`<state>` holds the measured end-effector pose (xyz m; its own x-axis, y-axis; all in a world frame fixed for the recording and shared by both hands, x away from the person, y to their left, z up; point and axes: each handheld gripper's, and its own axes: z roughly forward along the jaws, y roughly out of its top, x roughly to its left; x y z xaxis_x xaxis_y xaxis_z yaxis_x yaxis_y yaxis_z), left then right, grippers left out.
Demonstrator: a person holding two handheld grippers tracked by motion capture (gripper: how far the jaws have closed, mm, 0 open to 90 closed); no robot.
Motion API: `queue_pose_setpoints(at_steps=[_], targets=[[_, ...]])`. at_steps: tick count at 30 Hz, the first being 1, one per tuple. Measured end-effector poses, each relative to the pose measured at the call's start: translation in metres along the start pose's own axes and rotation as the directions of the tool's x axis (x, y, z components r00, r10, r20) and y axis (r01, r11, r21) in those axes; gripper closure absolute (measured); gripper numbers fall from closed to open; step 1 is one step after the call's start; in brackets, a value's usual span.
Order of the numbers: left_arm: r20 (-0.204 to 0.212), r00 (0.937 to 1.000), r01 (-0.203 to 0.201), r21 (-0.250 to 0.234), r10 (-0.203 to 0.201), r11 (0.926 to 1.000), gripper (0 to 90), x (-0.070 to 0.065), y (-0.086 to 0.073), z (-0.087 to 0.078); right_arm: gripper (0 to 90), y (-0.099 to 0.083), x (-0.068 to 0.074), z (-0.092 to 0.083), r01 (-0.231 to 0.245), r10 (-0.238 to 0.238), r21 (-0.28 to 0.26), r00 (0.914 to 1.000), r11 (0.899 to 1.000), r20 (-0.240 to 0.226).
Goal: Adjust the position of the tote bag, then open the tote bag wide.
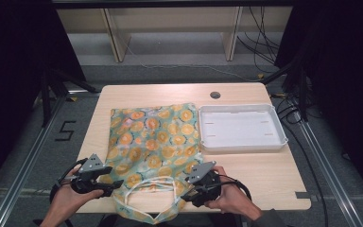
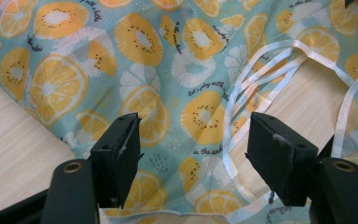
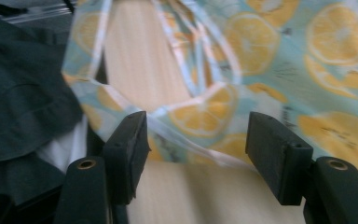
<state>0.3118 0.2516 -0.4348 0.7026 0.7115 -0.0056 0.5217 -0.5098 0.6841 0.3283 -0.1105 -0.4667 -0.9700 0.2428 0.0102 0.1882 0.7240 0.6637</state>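
Observation:
A teal cloth bag (image 1: 153, 142) printed with orange slices lies flat on the wooden table (image 1: 264, 175), its mouth and white strap handles (image 1: 151, 187) at the near edge. My left gripper (image 1: 117, 187) sits at the bag's near left corner. In the left gripper view its jaws (image 2: 193, 135) stand open over the cloth (image 2: 168, 70) and a strap (image 2: 261, 70), pressing on nothing. My right gripper (image 1: 190, 195) is at the near right corner. Seen in the right gripper view, it (image 3: 196, 130) is open above the bag's edge (image 3: 284, 46).
A shallow white tray (image 1: 274, 142) stands right of the bag, close to its edge. A round cable hole (image 1: 215, 94) is at the table's back. Part of the bag's near end hangs over the front edge. Dark clothing (image 3: 23, 93) shows in the right gripper view.

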Motion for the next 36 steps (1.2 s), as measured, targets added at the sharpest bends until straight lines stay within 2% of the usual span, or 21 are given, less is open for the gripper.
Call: queue_pose_setpoints(at_steps=[4, 6, 7, 8, 11, 12, 14, 16, 17, 18, 20, 22, 23, 24, 26, 27, 28, 29, 30, 33, 36], targets=[[0.005, 0.9999, 0.009, 0.003, -0.009, 1.0, 34.2, 0.0, -0.001, 0.001, 39.9, 0.0, 0.005, 0.012, -0.008, 0.009, 0.053, 0.9996, 0.999, -0.029], [0.005, 1.0, 0.001, 0.001, -0.001, 1.0, 34.2, 0.001, -0.002, 0.001, 44.0, -0.001, 0.006, 0.019, 0.022, -0.019, 0.083, 0.9988, 0.996, -0.044], [0.002, 0.9998, 0.017, 0.001, -0.017, 0.9998, 34.2, 0.001, -0.002, 0.002, 47.9, -0.002, 0.009, 0.021, 0.015, -0.009, 0.11, 0.9985, 0.994, -0.055], [0.008, 0.9999, 0.008, 0.006, -0.008, 1.0, 34.2, 0.002, -0.002, 0.002, 52.5, -0.002, 0.006, 0.024, 0.084, -0.077, 0.11, 0.9947, 0.99, -0.068], [0.009, 1.0, 0.004, 0.008, -0.004, 1.0, 34.2, 0.003, -0.003, 0.004, 77.1, -0.005, 0.006, 0.029, 0.118, -0.102, 0.16, 0.9894, 0.98, -0.104], [0.007, 0.9995, 0.032, 0.005, -0.032, 0.9995, 34.2, 0.003, -0.004, 0.006, 83.7, -0.006, 0.006, 0.029, 0.129, -0.111, 0.164, 0.9876, 0.978, -0.111], [0.012, 0.9998, 0.017, 0.011, -0.017, 0.9998, 34.2, 0.004, -0.004, 0.004, 90.0, -0.006, 0.005, 0.029, 0.125, -0.105, 0.167, 0.987, 0.978, -0.121], [0.011, 0.9999, 0.011, 0.0, -0.011, 0.9999, 34.2, 0.004, -0.004, 0.003, 90.0, -0.004, 0.004, 0.026, 0.117, -0.095, 0.153, 0.9849, 0.981, -0.145], [0.011, 0.9999, 0.008, 0.001, -0.008, 1.0, 34.2, 0.005, -0.004, 0.002, 90.0, -0.003, 0.006, 0.023, 0.078, -0.057, 0.136, 0.9872, 0.988, -0.149], [0.016, 0.9998, 0.009, -0.004, -0.009, 1.0, 34.1, 0.005, -0.004, 0.001, 90.0, 0.0, 0.005, 0.019, 0.104, -0.09, 0.1, 0.987, 0.99, -0.133], [0.028, 0.9991, 0.033, -0.022, -0.032, 0.9992, 33.6, 0.005, -0.005, 0.0, 90.0, 0.006, 0.004, 0.011, 0.05, -0.045, 0.045, 0.9923, 0.998, -0.115], [0.062, 0.997, 0.05, -0.05, -0.047, 0.9975, 31.6, 0.004, -0.004, -0.001, 90.0, 0.013, -0.004, 0.006, 0.08, -0.082, -0.031, 0.9916, 0.996, -0.099], [0.08, 0.9947, 0.07, -0.072, -0.064, 0.995, 30.2, 0.003, -0.003, -0.001, 90.0, 0.017, -0.006, 0.001, 0.034, -0.038, -0.05, 0.9957, 0.998, -0.085], [0.08, 0.9947, 0.07, -0.072, -0.064, 0.995, 29.1, 0.003, -0.003, -0.001, 90.0, 0.022, -0.011, -0.002, 0.018, -0.024, -0.085, 0.9971, 0.996, -0.072], [0.108, 0.9894, 0.111, -0.124, -0.098, 0.9861, 26.7, -0.002, 0.0, -0.002, 90.0, 0.032, -0.022, -0.008, 0.008, -0.013, -0.127, 0.9991, 0.992, -0.041], [0.106, 0.9923, 0.076, -0.111, -0.065, 0.9909, 25.5, 0.0, 0.001, -0.005, 90.0, 0.036, -0.027, -0.011, -0.015, 0.013, -0.147, 0.9998, 0.989, -0.017], [0.102, 0.9903, 0.109, -0.147, -0.095, 0.983, 24.7, -0.003, 0.002, -0.004, 90.0, 0.041, -0.034, -0.013, -0.011, 0.011, -0.165, 0.9999, 0.986, -0.005], [0.111, 0.9906, 0.095, -0.147, -0.079, 0.9846, 24.1, -0.003, 0.002, -0.005, 90.0, 0.045, -0.039, -0.015, -0.016, 0.018, -0.176, 0.9998, 0.984, 0.009], [0.114, 0.9903, 0.098, -0.167, -0.08, 0.981, 23.8, -0.004, 0.002, -0.004, 90.0, 0.048, -0.046, -0.017, -0.021, 0.026, -0.183, 0.9994, 0.983, 0.023], [0.126, 0.9886, 0.103, -0.167, -0.083, 0.9806, 21.5, -0.007, 0.001, -0.004, 90.0, 0.056, -0.059, -0.019, -0.054, 0.064, -0.19, 0.9967, 0.98, 0.05], [0.171, 0.9831, 0.096, -0.171, -0.067, 0.9805, 18.8, -0.011, 0.001, -0.002, 90.0, 0.06, -0.069, -0.019, -0.091, 0.108, -0.203, 0.9914, 0.975, 0.074]])
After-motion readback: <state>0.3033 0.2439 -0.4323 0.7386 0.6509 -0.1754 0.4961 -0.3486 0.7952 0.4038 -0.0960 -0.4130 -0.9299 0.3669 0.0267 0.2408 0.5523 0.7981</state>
